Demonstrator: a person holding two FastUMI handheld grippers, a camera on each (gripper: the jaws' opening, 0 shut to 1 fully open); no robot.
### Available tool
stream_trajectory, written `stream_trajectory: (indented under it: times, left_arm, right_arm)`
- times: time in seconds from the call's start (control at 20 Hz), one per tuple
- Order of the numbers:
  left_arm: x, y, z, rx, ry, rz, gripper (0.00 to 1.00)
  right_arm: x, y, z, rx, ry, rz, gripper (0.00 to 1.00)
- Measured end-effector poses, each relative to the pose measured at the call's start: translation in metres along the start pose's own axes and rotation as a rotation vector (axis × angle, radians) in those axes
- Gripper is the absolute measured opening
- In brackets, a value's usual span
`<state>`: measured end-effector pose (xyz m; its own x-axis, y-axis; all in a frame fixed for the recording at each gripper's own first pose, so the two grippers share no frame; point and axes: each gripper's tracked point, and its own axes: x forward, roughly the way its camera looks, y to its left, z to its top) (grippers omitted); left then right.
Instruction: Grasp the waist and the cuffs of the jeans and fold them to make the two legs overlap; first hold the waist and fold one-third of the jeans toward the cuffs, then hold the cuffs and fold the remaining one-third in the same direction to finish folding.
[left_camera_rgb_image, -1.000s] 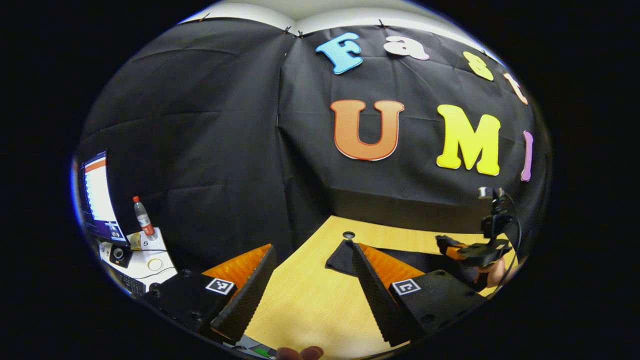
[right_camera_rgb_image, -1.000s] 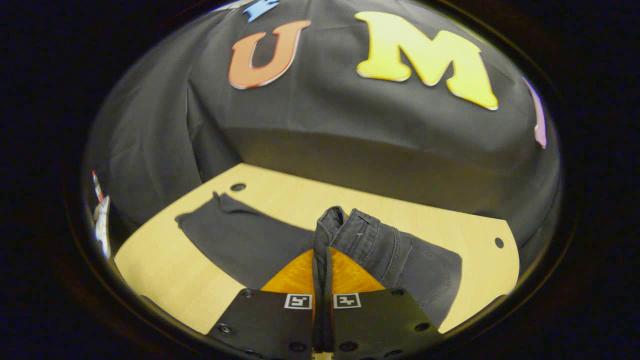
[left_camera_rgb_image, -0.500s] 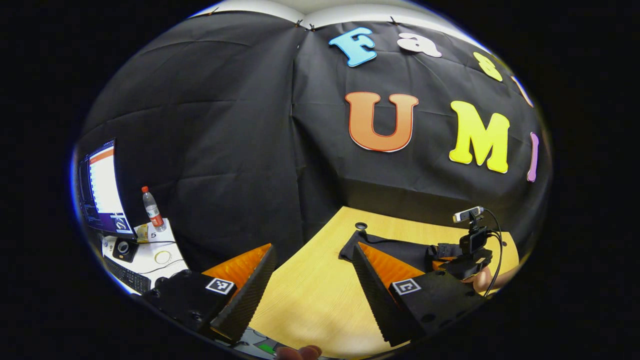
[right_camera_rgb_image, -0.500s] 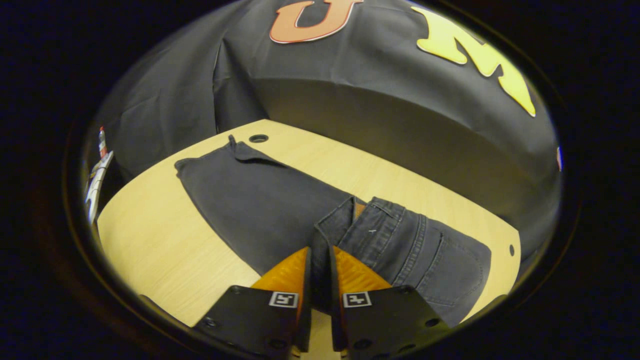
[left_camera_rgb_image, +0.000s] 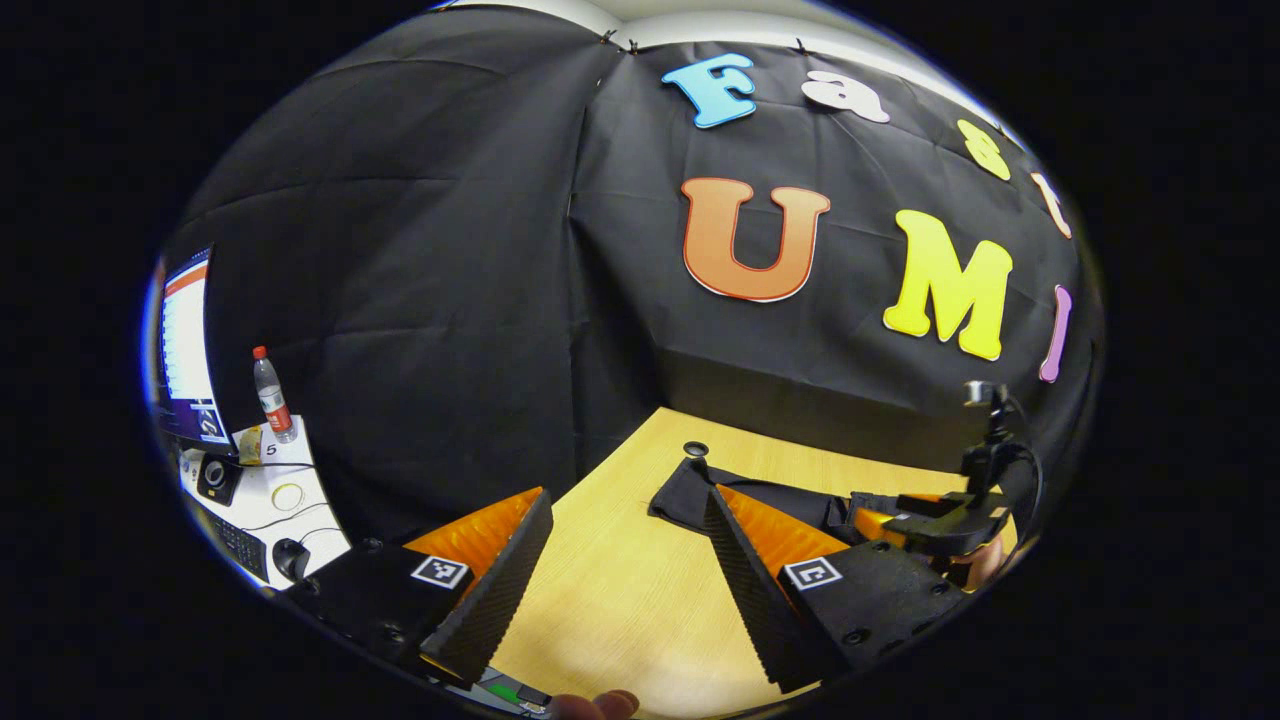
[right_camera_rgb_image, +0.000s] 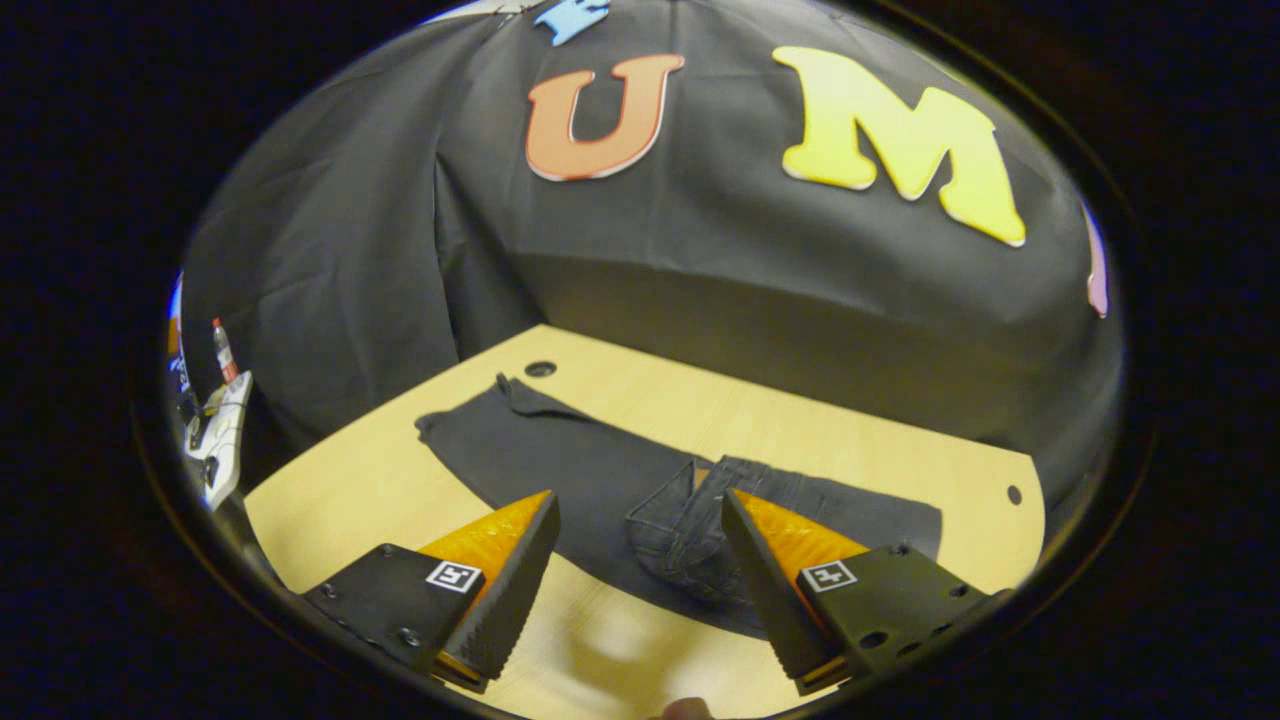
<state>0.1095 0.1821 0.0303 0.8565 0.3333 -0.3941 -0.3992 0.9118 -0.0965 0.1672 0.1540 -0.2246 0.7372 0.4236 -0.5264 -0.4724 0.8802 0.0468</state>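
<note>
Dark jeans (right_camera_rgb_image: 600, 480) lie flat on the wooden table (right_camera_rgb_image: 780, 420), their waist (right_camera_rgb_image: 690, 520) folded over the legs and resting just ahead of the right gripper (right_camera_rgb_image: 640, 570), whose fingers stand spread above the cloth, holding nothing. In the left gripper view, the left gripper (left_camera_rgb_image: 625, 560) hovers spread over bare tabletop, the cuffs (left_camera_rgb_image: 685, 495) lying just beyond its right finger.

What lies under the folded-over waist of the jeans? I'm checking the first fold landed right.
The waist lies on the jeans' legs, which rest on the table. The leg fabric beneath it is covered.
</note>
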Motion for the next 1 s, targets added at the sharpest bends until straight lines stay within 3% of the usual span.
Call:
stream_trajectory:
  times: [0.2, 0.4, 0.55, 0.65, 0.85, 1.0]
  left_arm:
    - [0.026, -0.007, -0.029, -0.087, 0.052, -0.070, 0.99]
    - [0.066, -0.041, -0.070, -0.369, 0.183, -0.161, 0.99]
    - [0.098, -0.064, -0.092, -0.655, 0.264, -0.213, 0.98]
    - [0.122, -0.069, -0.098, -0.791, 0.270, -0.233, 0.98]
    - [0.166, -0.082, -0.128, -0.991, 0.378, -0.249, 0.98]
    - [0.196, -0.075, -0.139, -1.045, 0.413, -0.212, 0.98]
  right_arm:
    - [-0.072, -0.007, 0.038, -0.014, -0.085, 0.028, 0.99]
    - [-0.138, -0.038, 0.058, -0.035, -0.105, -0.005, 0.99]
    - [-0.172, -0.080, 0.058, -0.015, -0.090, -0.067, 0.99]
    - [-0.184, -0.120, 0.053, -0.015, -0.074, -0.142, 0.98]
    - [-0.206, -0.172, 0.035, 0.029, -0.038, -0.255, 0.99]
    - [-0.216, -0.198, 0.014, 0.074, 0.002, -0.318, 0.99]
